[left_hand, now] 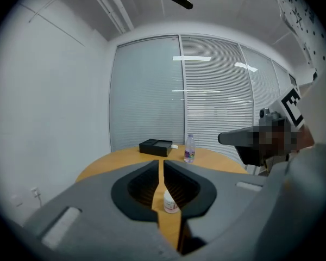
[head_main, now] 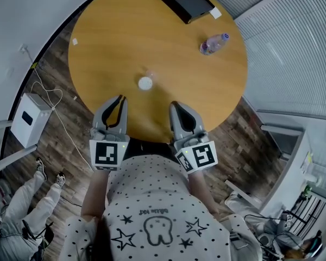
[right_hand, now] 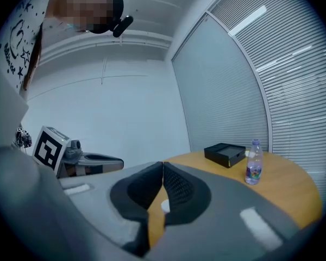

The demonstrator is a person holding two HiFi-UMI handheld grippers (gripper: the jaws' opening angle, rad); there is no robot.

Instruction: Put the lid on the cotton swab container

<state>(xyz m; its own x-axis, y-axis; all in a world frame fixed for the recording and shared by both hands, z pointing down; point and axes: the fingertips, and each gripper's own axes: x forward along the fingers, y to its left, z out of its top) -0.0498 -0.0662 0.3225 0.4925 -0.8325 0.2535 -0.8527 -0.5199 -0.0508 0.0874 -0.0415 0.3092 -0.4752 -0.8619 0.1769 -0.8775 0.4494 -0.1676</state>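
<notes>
Left claw (head_main: 119,100) sat over the table (head_main: 108,37) edge, lower left of centre, jaws closed together, nothing gripped. Swab container (head_main: 145,83) stood mid-frame on the wood, ahead of both claws and apart from them; couldn't tell whether it was capped. Right claw (head_main: 174,105) was lower centre-right, jaws likewise pressed together, empty. Black box (head_main: 186,1) and bottle (head_main: 213,44) sat upper right.

On the table (head_main: 125,37) the cotton swab container (head_main: 145,82) is too small for me to tell whether it is capped. Past my left gripper (left_hand: 162,162) the pads partly hide it; past my right gripper (right_hand: 162,165) only a white sliver shows. At the table's far edge, the frame clips the black box (head_main: 186,1).
</notes>
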